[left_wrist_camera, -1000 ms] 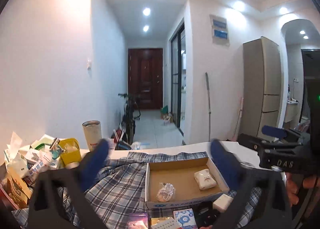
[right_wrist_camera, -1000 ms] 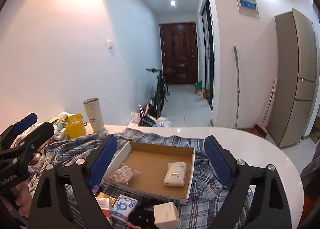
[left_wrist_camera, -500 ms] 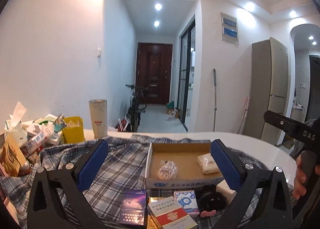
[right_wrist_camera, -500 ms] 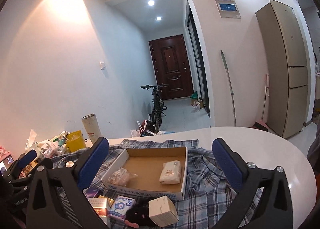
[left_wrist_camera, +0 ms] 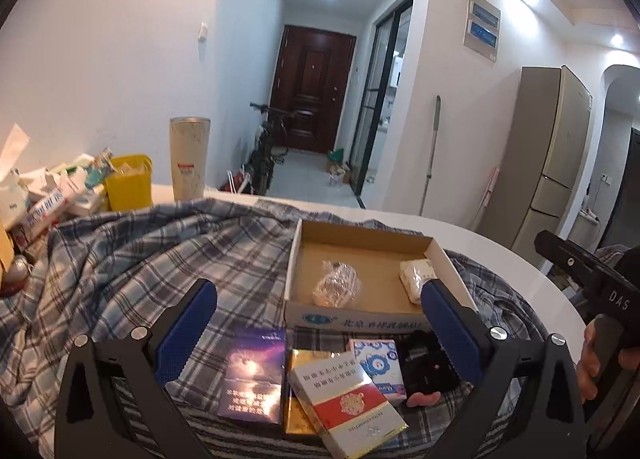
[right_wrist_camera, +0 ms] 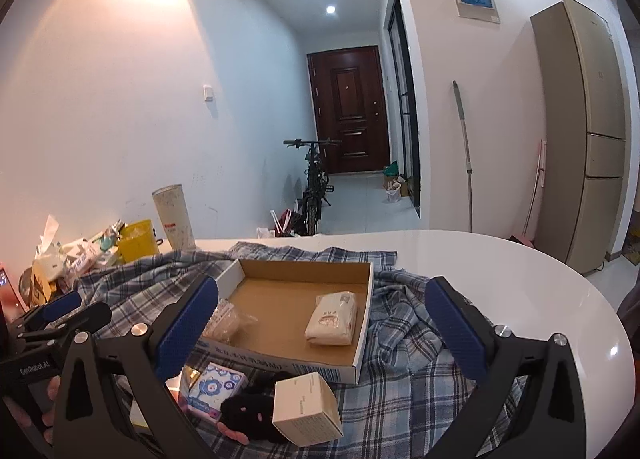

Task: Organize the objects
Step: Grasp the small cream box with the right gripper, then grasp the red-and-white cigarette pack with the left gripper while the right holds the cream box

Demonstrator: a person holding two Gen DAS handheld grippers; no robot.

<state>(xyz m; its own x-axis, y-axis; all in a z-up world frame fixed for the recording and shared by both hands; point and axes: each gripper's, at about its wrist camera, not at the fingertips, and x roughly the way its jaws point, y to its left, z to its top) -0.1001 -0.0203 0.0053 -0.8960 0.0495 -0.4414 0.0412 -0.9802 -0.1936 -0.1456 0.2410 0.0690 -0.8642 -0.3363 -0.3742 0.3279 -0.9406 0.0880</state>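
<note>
Both grippers hover above the near edge of the cardboard box (left_wrist_camera: 362,279), and both have come lower and closer to the items in front of it than they were a second ago. In the earlier left wrist view only the tops of these items showed; now the whole row is in view between the fingers.

**Gripper state.** The left gripper (left_wrist_camera: 320,333) is spread wide and holds nothing. The right gripper (right_wrist_camera: 322,333) is also spread wide and holds nothing.

**Position of the items, relative to the box.**
- Inside the box: a clear-wrapped bundle (left_wrist_camera: 337,287) at the near left, and a white packet (right_wrist_camera: 332,318) at the right.
- Just in front of the box, on the plaid cloth (left_wrist_camera: 160,255): a purple pack (left_wrist_camera: 253,375), a red and white pack (left_wrist_camera: 347,405) lying partly over a gold pack (left_wrist_camera: 298,417), a blue patterned pack (left_wrist_camera: 378,365), a black soft toy (right_wrist_camera: 250,413) and a small white carton (right_wrist_camera: 306,415).
- Well to the left of the box: a pile of clutter, a yellow cup (left_wrist_camera: 130,183) and a tall tumbler (left_wrist_camera: 189,159).

**Meaning for the task.** Two items are already stowed; six remain outside. The descent places the left gripper over the packs and the right gripper over the carton and toy, so a pick from the front row is the likely next step. The overlapping packs call for a grasp on the top one first.
</note>
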